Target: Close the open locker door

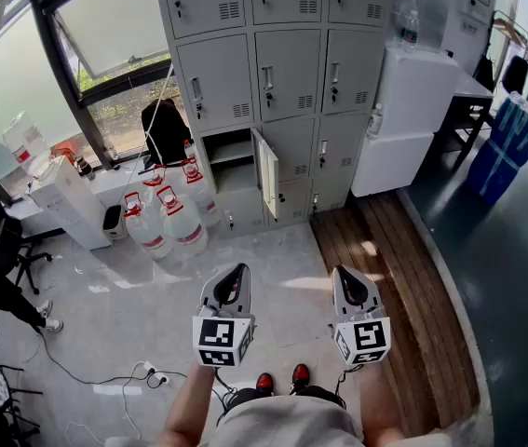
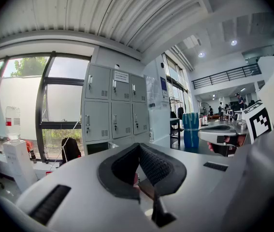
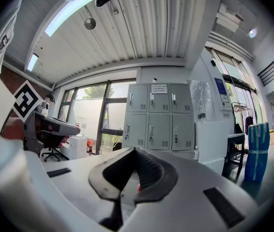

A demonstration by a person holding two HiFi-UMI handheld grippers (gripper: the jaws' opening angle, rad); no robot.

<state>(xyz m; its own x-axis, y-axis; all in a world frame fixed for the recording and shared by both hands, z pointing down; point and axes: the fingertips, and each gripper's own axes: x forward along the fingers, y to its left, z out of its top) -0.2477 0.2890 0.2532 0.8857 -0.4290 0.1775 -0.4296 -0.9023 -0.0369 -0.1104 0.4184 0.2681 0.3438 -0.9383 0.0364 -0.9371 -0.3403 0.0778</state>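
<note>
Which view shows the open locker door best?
Head view: the door stands swung out, whole, beside its open compartment. Left gripper view catches only the compartment's top above the left tool; in the right gripper view the right tool hides it.

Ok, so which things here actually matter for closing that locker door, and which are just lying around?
For the job:
- grey metal locker bank
- open grey door, low in the left column
- left gripper and right gripper

Lying about:
- clear water jugs with red caps
- white cabinet
- blue bin
- white power strip
</note>
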